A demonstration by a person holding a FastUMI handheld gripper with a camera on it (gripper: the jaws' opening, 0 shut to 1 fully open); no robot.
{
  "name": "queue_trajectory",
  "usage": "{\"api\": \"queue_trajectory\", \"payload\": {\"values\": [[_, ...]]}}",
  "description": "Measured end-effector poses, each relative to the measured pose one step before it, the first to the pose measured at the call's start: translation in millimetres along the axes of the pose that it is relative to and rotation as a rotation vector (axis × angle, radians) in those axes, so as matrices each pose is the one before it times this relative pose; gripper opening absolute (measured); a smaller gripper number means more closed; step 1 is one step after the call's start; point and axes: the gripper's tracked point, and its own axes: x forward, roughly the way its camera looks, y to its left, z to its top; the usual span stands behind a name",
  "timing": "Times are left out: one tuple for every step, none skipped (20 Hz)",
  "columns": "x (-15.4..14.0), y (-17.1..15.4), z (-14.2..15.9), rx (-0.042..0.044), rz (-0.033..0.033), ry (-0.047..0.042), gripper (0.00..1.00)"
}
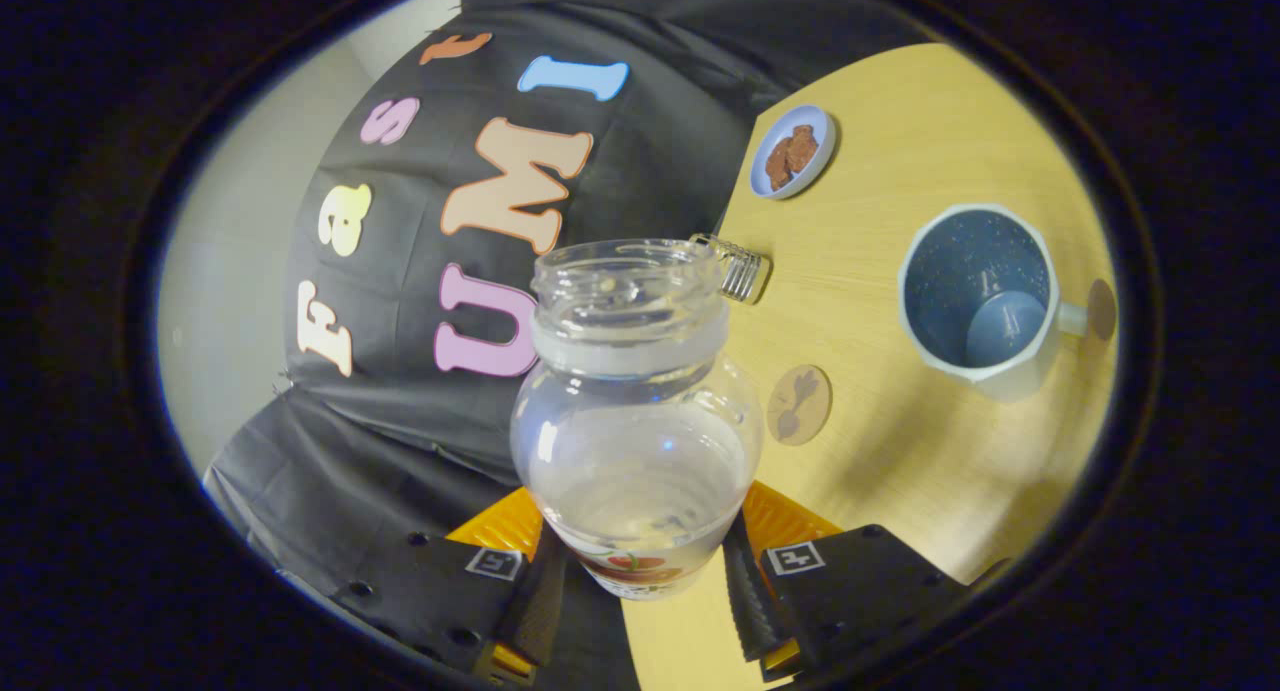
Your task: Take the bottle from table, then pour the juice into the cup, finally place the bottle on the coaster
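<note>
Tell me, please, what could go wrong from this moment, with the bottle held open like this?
1. The gripper holds the bottle only low on its body; it may slip when tipped.
2. The bottle has no cap, and the cup stands off to one side, so juice may land on the table.
3. The coaster is small; the bottle may be set partly off it.

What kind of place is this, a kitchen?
More likely a staged recording booth: a black cloth wall behind a wooden table with a cup, while a hand-held gripper holds a bottle.
</note>
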Motion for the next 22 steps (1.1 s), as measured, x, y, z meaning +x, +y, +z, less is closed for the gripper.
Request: {"api": "queue_trajectory", "payload": {"values": [[1.8,-0.66,2.57,0.02584,0.00021,-0.00512,0.73],[1.67,-1.84,1.01,0.02312,-0.00184,-0.00206,0.73],[0.09,-0.4,0.1,0.02302,-0.00195,-0.00219,0.73],[-0.67,0.33,0.67,0.02493,0.00089,-0.00183,0.73],[1.12,-0.08,0.82,0.02659,0.00203,-0.00035,0.73],[0.92,-0.57,-0.04,0.02576,0.00174,0.00103,0.73],[1.23,-0.75,0.24,0.02428,-0.001,0.00181,0.73],[0.1,-0.51,0.08,0.02253,-0.00177,0.00199,0.73],[0.54,0.51,0.75,0.02047,0.00088,0.00039,0.73],[0.25,0.12,1.19,0.02042,0.00053,0.00063,0.73],[-0.24,-0.79,1.68,0.02071,-0.00031,-0.00078,0.73],[-0.31,0.14,0.54,0.02184,0.00119,-0.00093,0.73],[-0.12,-0.02,1.52,0.02554,0.00134,-0.00171,0.73],[0.09,1.82,1.32,0.02767,0.00499,-0.00424,0.73],[-0.48,1.76,3.25,0.02633,0.00728,-0.01181,0.73],[0.46,0.17,0.73,0.02072,0.00348,-0.00557,0.73],[0.31,-1.09,-0.94,0.01281,-0.00366,0.00092,0.73],[-0.38,-1.81,-1.04,0.00802,-0.00507,0.00217,0.73],[0.36,-0.86,0.26,0.01061,-0.00253,0.00372,0.73],[0.46,1.67,-0.06,0.01356,0.00191,0.00042,0.73],[0.94,0.96,0.75,0.01621,0.00482,0.00082,0.73],[-0.67,0.92,0.78,0.01689,0.00429,-0.00052,0.73]]}}
